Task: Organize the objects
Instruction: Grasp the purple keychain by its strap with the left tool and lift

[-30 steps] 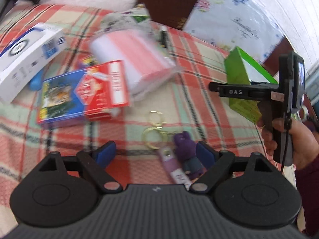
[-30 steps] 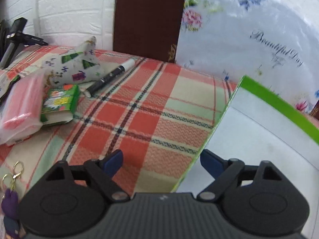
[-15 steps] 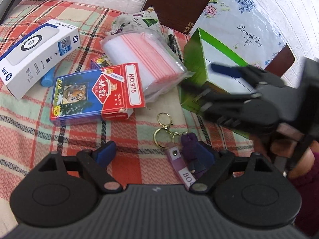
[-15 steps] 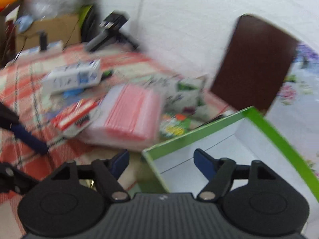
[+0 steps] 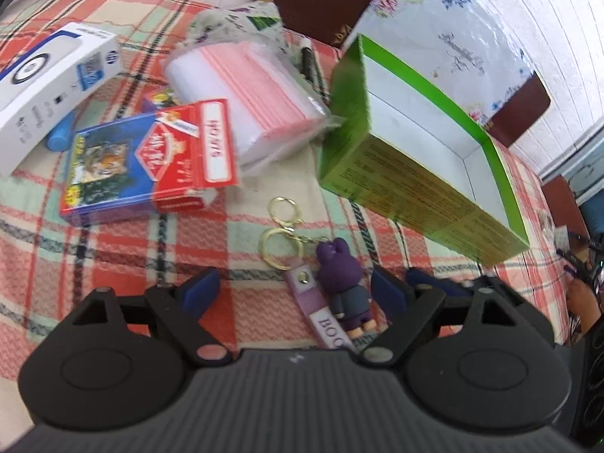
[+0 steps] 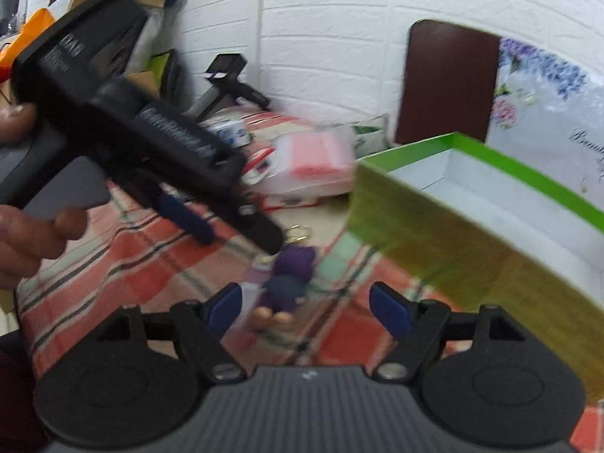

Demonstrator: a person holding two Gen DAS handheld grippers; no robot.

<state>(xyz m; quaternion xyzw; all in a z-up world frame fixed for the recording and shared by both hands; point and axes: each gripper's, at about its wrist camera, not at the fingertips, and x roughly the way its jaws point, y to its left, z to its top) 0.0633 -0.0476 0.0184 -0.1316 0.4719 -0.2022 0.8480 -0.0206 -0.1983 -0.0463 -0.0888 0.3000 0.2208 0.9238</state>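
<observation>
Left wrist view: the left gripper hangs wide open and empty over the keychain, which lies on the plaid cloth just in front of the green box.

Right wrist view: the right gripper is also spread wide, holding nothing, with the keychain left of the box.

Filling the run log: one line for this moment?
left gripper: open, over purple keychain | right gripper: open, empty, facing keychain | green box: empty, on plaid cloth
</observation>
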